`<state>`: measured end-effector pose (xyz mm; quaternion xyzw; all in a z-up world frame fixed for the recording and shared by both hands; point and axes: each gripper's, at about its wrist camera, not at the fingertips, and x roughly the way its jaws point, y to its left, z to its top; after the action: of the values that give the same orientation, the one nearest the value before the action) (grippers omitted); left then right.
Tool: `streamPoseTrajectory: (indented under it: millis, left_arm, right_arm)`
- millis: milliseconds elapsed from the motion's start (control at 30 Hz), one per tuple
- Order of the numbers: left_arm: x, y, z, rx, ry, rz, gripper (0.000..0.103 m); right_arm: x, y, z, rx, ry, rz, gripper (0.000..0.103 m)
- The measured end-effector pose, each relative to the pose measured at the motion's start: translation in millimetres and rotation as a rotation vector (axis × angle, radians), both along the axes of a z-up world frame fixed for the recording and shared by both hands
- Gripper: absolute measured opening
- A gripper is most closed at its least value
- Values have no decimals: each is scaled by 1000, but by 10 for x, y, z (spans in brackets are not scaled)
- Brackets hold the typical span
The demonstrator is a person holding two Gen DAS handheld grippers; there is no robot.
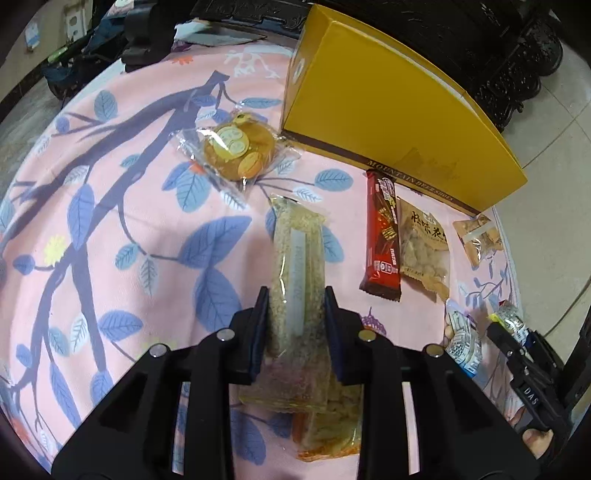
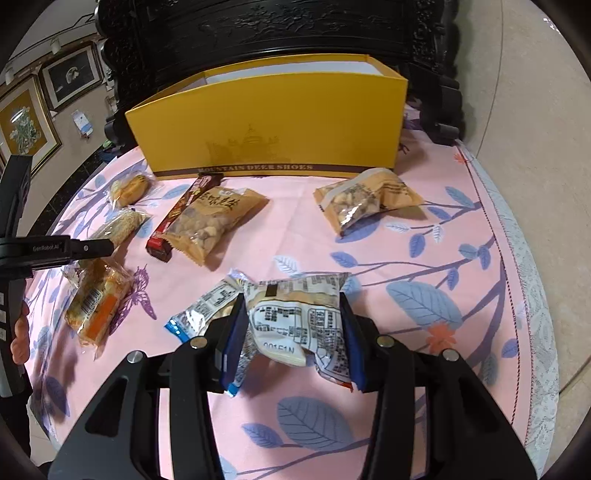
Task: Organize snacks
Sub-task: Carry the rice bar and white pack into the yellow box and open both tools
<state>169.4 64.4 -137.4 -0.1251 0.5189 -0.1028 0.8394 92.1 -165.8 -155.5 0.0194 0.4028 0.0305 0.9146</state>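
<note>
My left gripper [image 1: 295,299] is shut on a long clear packet of pale rice bar [image 1: 295,240], its pads pressing on both long sides. Under its near end lies an orange-edged cracker packet [image 1: 332,424]. My right gripper [image 2: 293,306] is shut on a crumpled white packet with black print [image 2: 295,325], just above the pink cloth. A similar white and blue packet [image 2: 207,306] lies to its left. The open yellow box [image 2: 269,125] stands at the back of the table, also seen as the yellow box [image 1: 388,110].
On the pink leaf-print tablecloth [image 2: 424,258] lie a red chocolate bar [image 1: 382,236], a tan peanut packet [image 2: 210,221], another nut packet [image 2: 365,199] and a round cake packet [image 1: 236,151]. Dark carved furniture [image 2: 295,33] stands behind the box. The table edge [image 2: 524,258] curves at the right.
</note>
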Motion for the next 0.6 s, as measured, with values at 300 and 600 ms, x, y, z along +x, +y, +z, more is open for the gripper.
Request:
streamPoseTrajectory:
  millis: [300,600]
  left_arm:
    - [-324,-227,451,92,-169,-42,28]
    - [-83,-584,952,88,-267,-103,28]
  right_arm:
    - [-31,81,152,5,-57,14,47]
    - [275,254,656,-43,-143,58,47]
